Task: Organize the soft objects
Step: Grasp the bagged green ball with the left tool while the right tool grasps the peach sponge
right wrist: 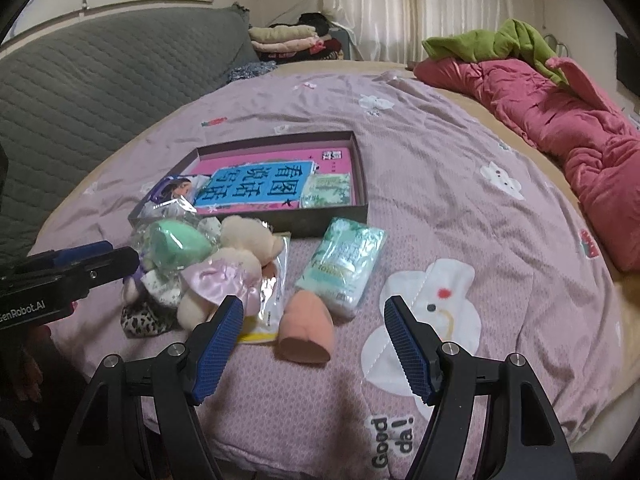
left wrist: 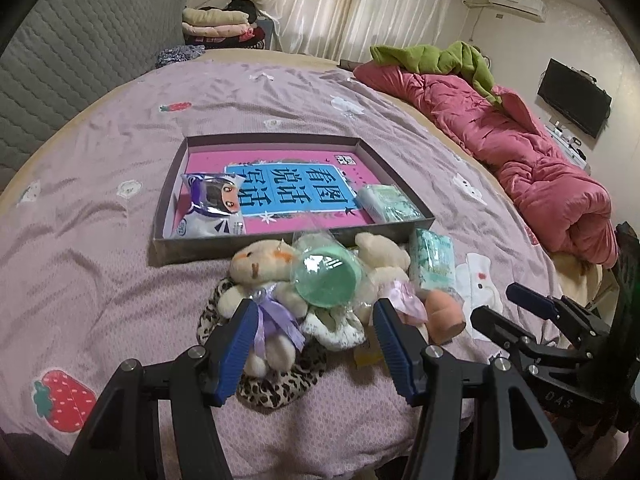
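Note:
A shallow box [left wrist: 280,242] [right wrist: 362,168] lies on the bed and holds a pink and blue book [left wrist: 288,188], a snack bag [left wrist: 212,210] and a tissue pack [left wrist: 386,202]. In front of it is a pile: a cream teddy bear [left wrist: 262,268] [right wrist: 244,236], a green sponge in clear wrap [left wrist: 326,276] [right wrist: 180,244], a leopard scrunchie [left wrist: 276,384], a peach sponge [left wrist: 442,314] [right wrist: 306,330], and a second tissue pack [left wrist: 434,258] [right wrist: 346,264]. My left gripper [left wrist: 312,320] is open over the bear. My right gripper [right wrist: 314,316] is open around the peach sponge.
The lilac bedsheet [right wrist: 460,200] covers the bed. A red quilt [left wrist: 520,152] with a green blanket [right wrist: 492,42] lies along the right. A grey headboard [left wrist: 80,52] is at the left, with folded clothes [left wrist: 224,24] behind.

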Available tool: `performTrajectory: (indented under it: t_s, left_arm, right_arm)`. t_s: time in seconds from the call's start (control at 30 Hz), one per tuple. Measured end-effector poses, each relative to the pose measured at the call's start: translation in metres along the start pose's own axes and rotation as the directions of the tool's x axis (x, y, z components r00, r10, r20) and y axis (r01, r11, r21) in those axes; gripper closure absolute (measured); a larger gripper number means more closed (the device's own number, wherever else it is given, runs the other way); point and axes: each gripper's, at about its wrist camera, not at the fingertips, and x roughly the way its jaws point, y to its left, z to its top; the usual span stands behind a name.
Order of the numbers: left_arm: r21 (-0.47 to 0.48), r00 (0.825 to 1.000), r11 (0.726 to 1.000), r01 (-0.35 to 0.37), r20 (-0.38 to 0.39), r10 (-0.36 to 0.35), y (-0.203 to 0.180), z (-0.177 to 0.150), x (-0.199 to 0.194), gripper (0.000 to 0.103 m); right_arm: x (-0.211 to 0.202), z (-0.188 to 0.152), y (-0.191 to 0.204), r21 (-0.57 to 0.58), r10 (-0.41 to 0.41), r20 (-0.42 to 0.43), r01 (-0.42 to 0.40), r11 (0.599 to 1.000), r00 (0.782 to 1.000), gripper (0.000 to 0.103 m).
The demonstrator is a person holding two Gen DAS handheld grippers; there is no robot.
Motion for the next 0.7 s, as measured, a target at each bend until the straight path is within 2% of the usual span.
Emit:
performTrajectory:
  t_s: [0.2, 0.37, 0.7]
  left_arm:
    - [0.0, 1.0, 1.0, 0.021, 0.009, -0.021, -0.001, 0.002, 0.001, 0.044]
    - [-0.002, 1.0, 1.0, 0.012, 0.015, -0.012, 0.001, 0.008, 0.006, 0.04]
    - [-0.02, 1.0, 1.0, 0.01, -0.003, -0.01, 0.008, 0.016, 0.023, 0.04]
  right_arm:
    - [0.0, -0.003, 0.001, -0.004, 0.006, -0.009, -0.006, 1.0, 1.0, 0.029]
    - [0.009, -0.004, 0.001, -0.003, 0.002, -0.033, -0.002, 1.0, 0.999, 0.029]
    - [0.029, -0.009, 0.001, -0.009, -0.007, -0.083, 0.006, 1.0, 0.996, 0.029]
